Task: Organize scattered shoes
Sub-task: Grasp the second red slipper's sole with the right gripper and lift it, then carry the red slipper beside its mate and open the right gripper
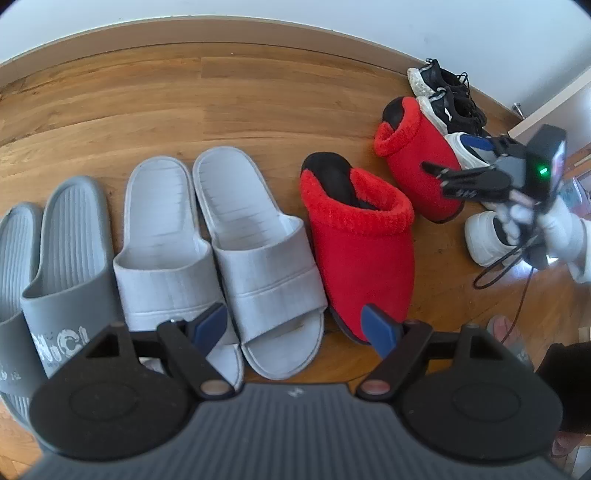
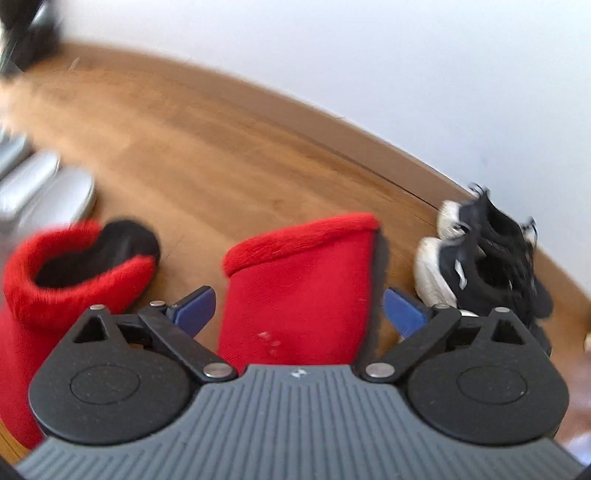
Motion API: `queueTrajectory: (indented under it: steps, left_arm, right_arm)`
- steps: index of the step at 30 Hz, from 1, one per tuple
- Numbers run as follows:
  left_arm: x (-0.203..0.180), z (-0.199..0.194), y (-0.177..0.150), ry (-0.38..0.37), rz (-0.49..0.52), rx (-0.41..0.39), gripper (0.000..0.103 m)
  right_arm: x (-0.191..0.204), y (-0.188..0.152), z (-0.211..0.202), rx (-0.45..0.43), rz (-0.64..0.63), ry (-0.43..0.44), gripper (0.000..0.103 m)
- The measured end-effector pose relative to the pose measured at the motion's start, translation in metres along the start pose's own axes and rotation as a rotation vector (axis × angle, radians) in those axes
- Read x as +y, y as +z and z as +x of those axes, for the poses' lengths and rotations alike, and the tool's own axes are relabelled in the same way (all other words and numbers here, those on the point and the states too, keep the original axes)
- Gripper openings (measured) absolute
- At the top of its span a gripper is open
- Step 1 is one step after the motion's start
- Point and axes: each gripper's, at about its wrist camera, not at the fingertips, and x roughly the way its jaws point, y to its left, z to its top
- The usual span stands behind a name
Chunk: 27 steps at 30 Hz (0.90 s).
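Footwear stands in a row on the wooden floor (image 1: 207, 107), heels toward the baseboard (image 1: 221, 31): a dark grey slide pair (image 1: 62, 251) at the left, a light grey slide pair (image 1: 218, 243) next to it, each pair's two slides side by side and touching. A red plush slipper (image 1: 360, 243) with a black insole sits just right of the light grey pair, with floor showing between them. The second red slipper (image 2: 299, 284) lies further right and nearer the wall, apart from its mate and angled off the row. Black trainers with white soles (image 1: 448, 98) sit against the baseboard beyond it, and white sneakers (image 1: 484, 240) lie near the right edge. The left gripper (image 1: 295, 325) hangs over the toes of the light grey slide and the nearer red slipper, its jaws standing apart with nothing gripped. The right gripper (image 2: 299, 308) straddles the second red slipper; its blue pads (image 2: 195, 308) stand clear of the fabric on both sides, jaws wide and unclamped. The right wrist view is blurred. A white-gloved hand (image 1: 565, 229) holds that gripper, cables trailing below it.
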Motion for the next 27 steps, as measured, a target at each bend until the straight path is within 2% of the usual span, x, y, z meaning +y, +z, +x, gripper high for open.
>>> queueTrajectory:
  steps: [3, 7, 11, 16, 23, 27]
  left_arm:
    - [0.001, 0.001, -0.002, 0.004, 0.000, 0.008, 0.079]
    - [0.001, 0.001, -0.003, 0.003, -0.002, 0.011, 0.079]
    - [0.000, 0.001, -0.003, 0.002, 0.000, 0.012, 0.079]
    - [-0.002, 0.003, -0.003, -0.001, 0.005, 0.017, 0.079]
    - [-0.003, 0.004, -0.003, 0.000, 0.009, 0.014, 0.079]
    - [-0.007, 0.004, 0.006, 0.013, 0.050, -0.019, 0.079]
  right_arm:
    - [0.011, -0.006, 0.011, 0.042, -0.039, -0.014, 0.103]
    - [0.018, -0.015, 0.016, 0.051, -0.122, -0.067, 0.103]
    - [0.009, -0.021, 0.024, 0.086, -0.070, -0.104, 0.103]
    - [-0.021, -0.022, 0.036, 0.152, 0.096, -0.092, 0.103]
    - [-0.025, -0.029, 0.035, 0.148, 0.104, -0.076, 0.103]
    - [-0.028, -0.029, 0.031, 0.150, 0.100, -0.061, 0.102]
